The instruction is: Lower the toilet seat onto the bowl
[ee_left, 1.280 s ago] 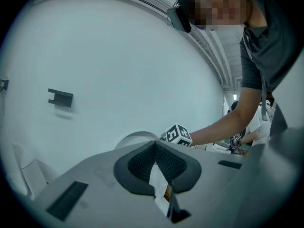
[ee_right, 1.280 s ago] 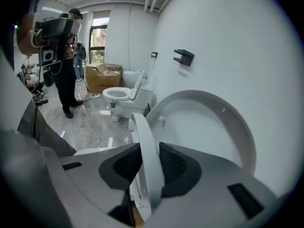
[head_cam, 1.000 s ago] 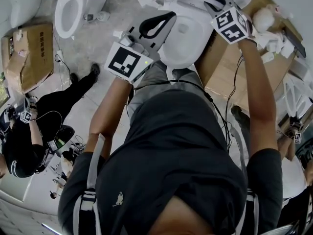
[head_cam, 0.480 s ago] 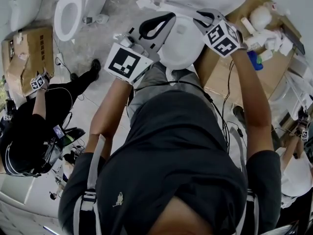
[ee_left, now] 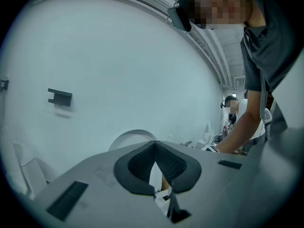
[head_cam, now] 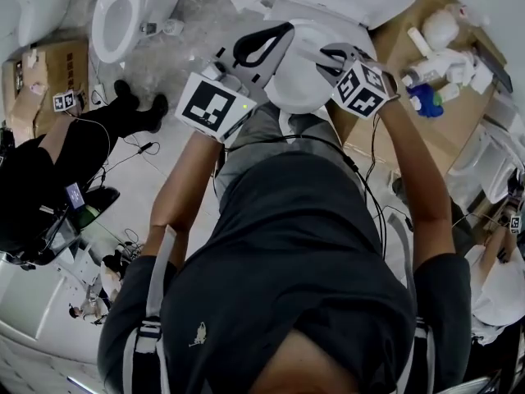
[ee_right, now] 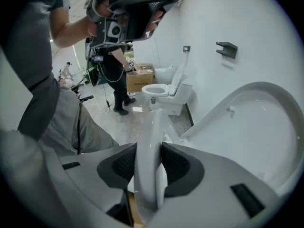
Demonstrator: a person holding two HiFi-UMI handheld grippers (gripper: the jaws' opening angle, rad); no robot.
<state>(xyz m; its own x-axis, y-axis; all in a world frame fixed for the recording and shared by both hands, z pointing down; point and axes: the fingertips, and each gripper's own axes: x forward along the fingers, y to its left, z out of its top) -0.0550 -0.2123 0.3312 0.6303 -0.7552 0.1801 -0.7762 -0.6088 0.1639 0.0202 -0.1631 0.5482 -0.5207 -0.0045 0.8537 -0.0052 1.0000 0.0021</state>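
Toilet seat point(ee_right: 151, 122) between opening right tongs point(ee_right: 148, 150), left tongs point(ee_left: 153, 145) closed, empty

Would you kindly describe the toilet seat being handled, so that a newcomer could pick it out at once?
Start at the white toilet directly in front of the person, beside the brown cardboard, not the second toilet across the floor. Its toilet seat is the thin white ring standing edge-on between the right gripper's opening jaws, set apart from the broader, hollowed lid beside it.

your head view looks steeply down, white ceramic toilet point(head_cam: 299, 72) at twelve o'clock. your right gripper view shares it, close against its white plastic seat point(ee_right: 147, 151); your left gripper view faces a plain white wall point(ee_left: 118, 56).
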